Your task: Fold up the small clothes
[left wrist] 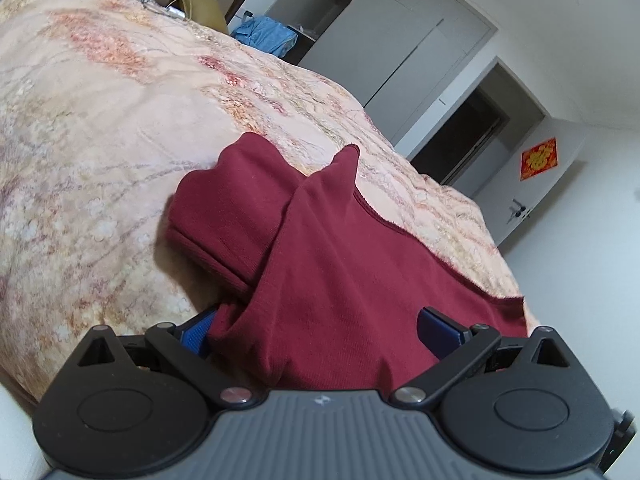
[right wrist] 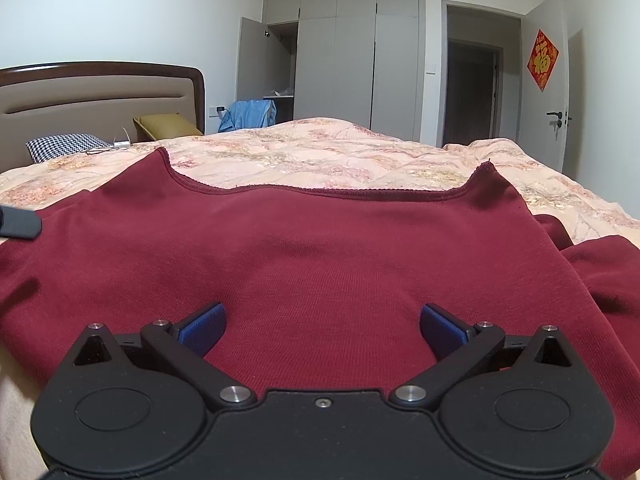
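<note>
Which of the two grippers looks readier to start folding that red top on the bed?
Probably the left gripper: a bunched fold of the red top already rises between its open fingers, so closing would likely catch it. The right gripper is open over flat, spread cloth with no edge between its fingers.

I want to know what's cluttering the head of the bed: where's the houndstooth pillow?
The houndstooth pillow lies at the left of the right wrist view, against the headboard, just left of the mustard cushion.

Soft, even indoor light fills the bedroom, casting only a faint shadow beside the maroon top on the floral quilt. Fisheye distortion bends the wardrobe; frame corners darken. Focus holds sharp throughout.
</note>
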